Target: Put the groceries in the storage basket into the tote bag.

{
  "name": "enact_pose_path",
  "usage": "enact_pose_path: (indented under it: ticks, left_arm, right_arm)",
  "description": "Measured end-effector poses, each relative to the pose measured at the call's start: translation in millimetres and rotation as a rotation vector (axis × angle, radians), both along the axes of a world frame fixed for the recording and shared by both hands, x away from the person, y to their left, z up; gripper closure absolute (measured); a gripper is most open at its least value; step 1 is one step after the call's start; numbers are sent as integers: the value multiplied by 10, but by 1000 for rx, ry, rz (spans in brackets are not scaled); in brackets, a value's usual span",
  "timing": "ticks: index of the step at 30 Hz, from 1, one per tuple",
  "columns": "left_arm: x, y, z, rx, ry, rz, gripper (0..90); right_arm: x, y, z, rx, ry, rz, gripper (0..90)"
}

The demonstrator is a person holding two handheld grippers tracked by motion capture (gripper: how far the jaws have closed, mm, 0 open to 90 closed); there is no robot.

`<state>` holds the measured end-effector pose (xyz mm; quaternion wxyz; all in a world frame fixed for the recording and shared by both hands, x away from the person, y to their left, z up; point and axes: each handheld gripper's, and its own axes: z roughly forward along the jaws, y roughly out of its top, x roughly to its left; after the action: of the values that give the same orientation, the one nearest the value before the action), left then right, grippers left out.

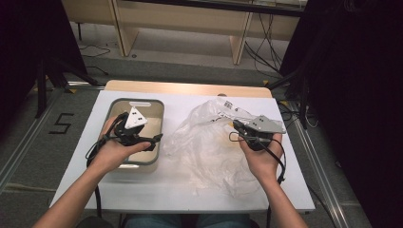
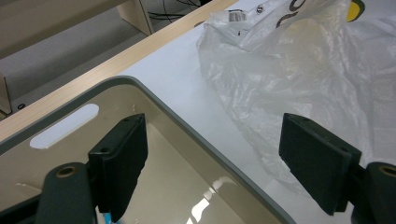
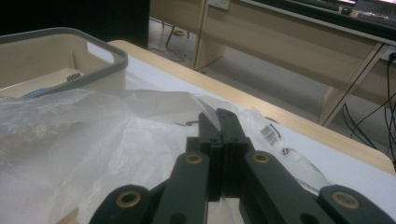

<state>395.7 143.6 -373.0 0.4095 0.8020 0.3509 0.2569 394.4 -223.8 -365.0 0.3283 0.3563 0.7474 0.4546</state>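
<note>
Clear plastic bag (image 1: 209, 142) pinched in right tongs (image 1: 236, 124).

We take this for a lab or recording room set up for data collection rather than a home. We see a white-topped work table with a pale wooden edge (image 1: 190, 88) standing on grey carpet, where a black numeral five taped to the floor (image 1: 62, 123) marks the station. Metal floor rails (image 1: 23, 142) run along both sides of the table. Dark curtains (image 1: 28, 38) hang to left and right, with black tripod legs (image 1: 52, 78) before them. Behind stand light wooden benches (image 1: 180, 23), and loose black cables (image 1: 261, 52) trail across the floor beneath.
</note>
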Motion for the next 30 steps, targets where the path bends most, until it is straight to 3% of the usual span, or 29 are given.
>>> enact_pose_path:
  ticks: [5, 8, 19, 25, 26, 29, 30]
  left_arm:
    - [32, 44, -2, -13, 8, 23, 235]
    - [113, 98, -19, 1, 37, 56, 236]
    - [232, 250, -86, 19, 75, 103, 236]
    - [353, 276, -228, 77, 137, 150, 238]
    - [408, 282, -287, 90, 171, 164, 238]
    - [468, 291, -339, 100, 199, 187, 245]
    - [531, 302, -385, 109, 227, 214, 249]
  right_arm:
    - [-10, -6, 12, 3, -2, -3, 900]
    - [-5, -10, 14, 7, 1, -4, 900]
    - [-3, -48, 14, 11, 6, -10, 900]
    - [-7, -40, 11, 10, 8, -9, 900]
    - [-6, -34, 8, 9, 8, -8, 900]
    - [-6, -28, 8, 7, 8, -3, 900]
    - [-5, -29, 8, 7, 8, -3, 900]
